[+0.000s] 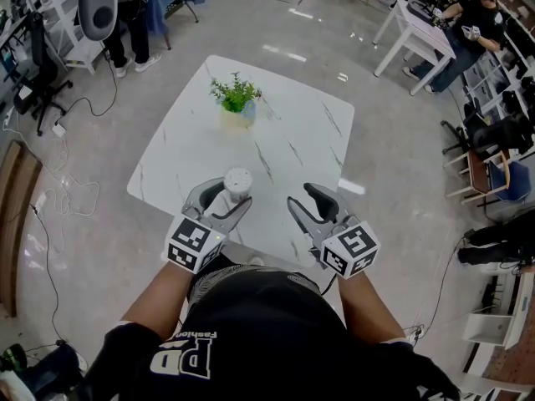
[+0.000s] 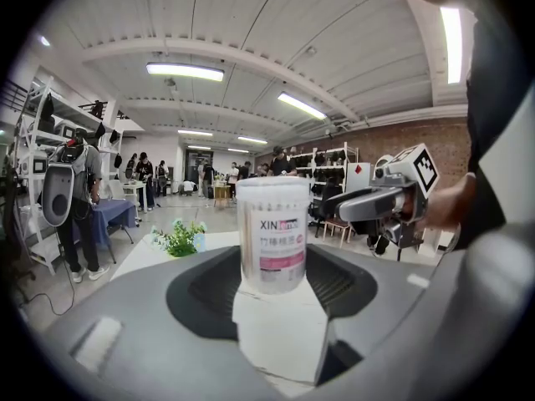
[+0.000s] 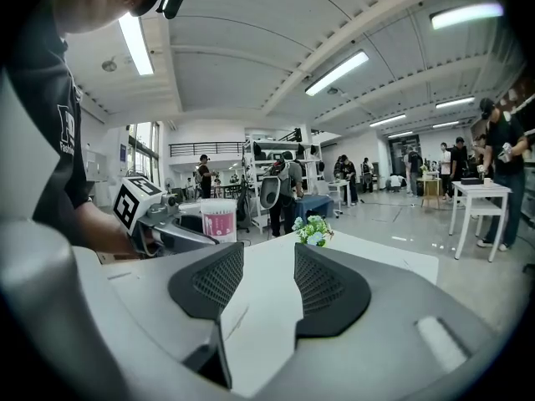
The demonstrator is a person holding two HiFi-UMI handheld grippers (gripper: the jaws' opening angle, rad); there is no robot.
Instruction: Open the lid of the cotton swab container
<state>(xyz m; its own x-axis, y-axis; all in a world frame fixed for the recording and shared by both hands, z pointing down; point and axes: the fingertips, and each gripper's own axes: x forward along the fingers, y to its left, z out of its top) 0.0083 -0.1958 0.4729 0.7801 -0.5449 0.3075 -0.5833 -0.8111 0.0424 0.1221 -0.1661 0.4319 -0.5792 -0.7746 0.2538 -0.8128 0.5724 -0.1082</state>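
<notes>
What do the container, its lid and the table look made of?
Container: translucent plastic, probably; thin sticks show through the wall above a printed label. Lid: white, matte, likely plastic. Table: glossy white with grey veins, marble or marble-look; light glints off it.

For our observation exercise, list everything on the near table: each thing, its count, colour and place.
White marble-pattern table: one, white with grey veins, middle of the floor.
Clear cylindrical plastic cotton swab container: one, white lid on, upright near the table's front edge.
Small leafy potted plant: one, green, table's far side.
Left tongs: one, grey, closed on the container.
Right tongs: one, grey, open and empty, right of the container.
</notes>
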